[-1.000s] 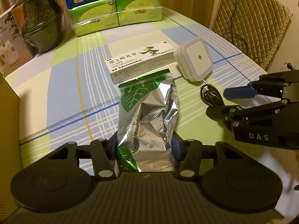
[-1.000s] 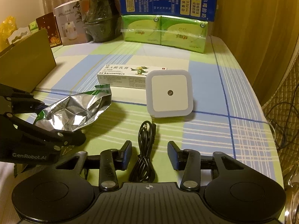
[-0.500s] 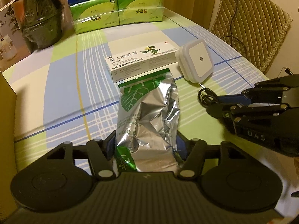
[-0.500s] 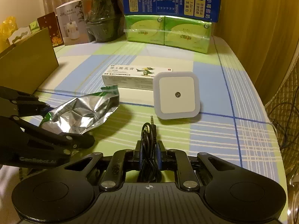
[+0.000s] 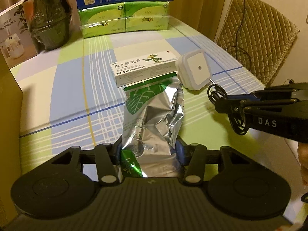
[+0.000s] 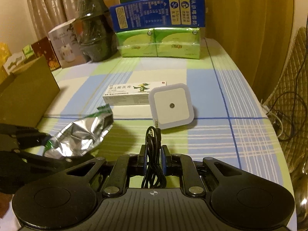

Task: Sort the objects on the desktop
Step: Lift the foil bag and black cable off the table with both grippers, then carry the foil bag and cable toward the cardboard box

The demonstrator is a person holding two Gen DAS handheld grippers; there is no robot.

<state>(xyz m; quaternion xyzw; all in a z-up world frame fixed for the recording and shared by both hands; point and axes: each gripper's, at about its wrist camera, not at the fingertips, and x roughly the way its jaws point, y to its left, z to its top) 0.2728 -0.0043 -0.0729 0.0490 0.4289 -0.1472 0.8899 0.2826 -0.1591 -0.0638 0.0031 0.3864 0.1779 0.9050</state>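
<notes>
Left claw (image 5: 149, 154) clamped on foil pouch (image 5: 154, 115); right claw (image 6: 153, 158) pinching coiled cable (image 6: 153, 154), just before night light (image 6: 171, 105). Lift both straight; cable probably clear of worktop (image 6: 250, 130).

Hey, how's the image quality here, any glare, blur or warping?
Left wrist view: warm dim light, glare on the crinkled foil pouch, table edges bowed by the fisheye. Right wrist view: same yellowish cast, the dark wrapped jar smeared, the curtains soft, black vignette in the corners.
</notes>
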